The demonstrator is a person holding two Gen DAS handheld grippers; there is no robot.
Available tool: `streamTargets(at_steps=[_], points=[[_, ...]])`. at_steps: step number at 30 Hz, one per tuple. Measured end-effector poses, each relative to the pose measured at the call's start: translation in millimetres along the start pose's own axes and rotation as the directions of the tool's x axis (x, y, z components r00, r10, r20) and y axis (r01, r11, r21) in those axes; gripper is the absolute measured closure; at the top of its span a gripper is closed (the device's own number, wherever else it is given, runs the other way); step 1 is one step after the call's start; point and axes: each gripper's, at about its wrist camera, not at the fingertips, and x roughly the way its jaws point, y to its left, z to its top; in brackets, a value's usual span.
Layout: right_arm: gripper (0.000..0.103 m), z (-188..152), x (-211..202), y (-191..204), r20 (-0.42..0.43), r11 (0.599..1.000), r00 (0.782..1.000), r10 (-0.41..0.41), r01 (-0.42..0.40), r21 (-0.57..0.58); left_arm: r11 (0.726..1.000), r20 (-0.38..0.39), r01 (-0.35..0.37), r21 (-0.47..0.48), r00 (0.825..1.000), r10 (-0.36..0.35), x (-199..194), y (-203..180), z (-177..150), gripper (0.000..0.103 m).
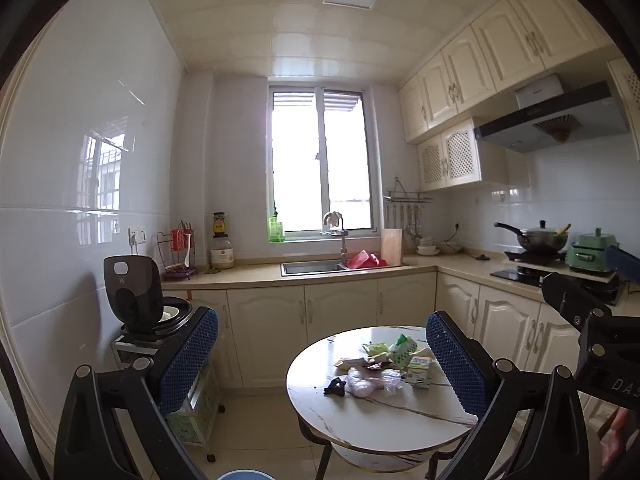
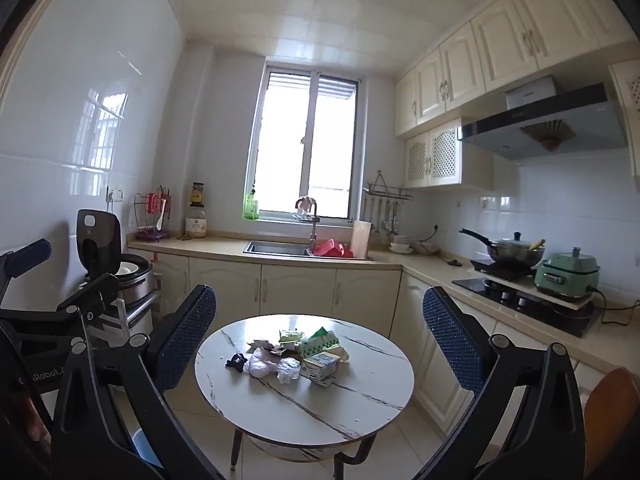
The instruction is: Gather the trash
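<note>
A pile of trash (image 1: 384, 368) lies on a round white marble table (image 1: 384, 420): green wrappers, a small carton (image 2: 320, 366), crumpled clear plastic (image 2: 288, 370), a pinkish bag (image 2: 258, 362) and a black scrap (image 2: 237, 361). The pile also shows in the right wrist view (image 2: 296, 354). My left gripper (image 1: 322, 352) is open and empty, held well back from the table. My right gripper (image 2: 320, 332) is open and empty, also back from the table (image 2: 304, 412). A blue bin rim (image 1: 246, 475) shows at the bottom edge; it also shows in the right wrist view (image 2: 142, 446).
A rice cooker (image 1: 138, 300) stands on a trolley at the left. Cream cabinets, a sink (image 1: 314, 267) and a stove with a pan (image 1: 538, 238) line the back and right. An orange chair back (image 2: 610, 412) is at right.
</note>
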Motion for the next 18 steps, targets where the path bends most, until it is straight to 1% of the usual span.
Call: streamTargets(at_steps=[6,10,18], points=[[0.0,-0.1,-3.9,-1.7,0.0,1.0,1.0,-0.012,0.012,0.006,1.0,0.004,0.023,0.013,1.0,-0.023,-6.4,-1.0,3.2,0.001],[0.0,-0.7,-4.6,-1.2,0.002,1.0,1.0,-0.013,0.013,0.009,1.0,0.009,0.02,0.016,1.0,-0.02,-6.8,-4.7,3.1,0.001],[0.0,-1.2,-8.6,-4.5,0.01,1.0,1.0,-0.02,0.02,0.012,0.999,0.014,0.026,0.019,1.0,-0.026,-3.4,-0.3,-1.1,0.001]])
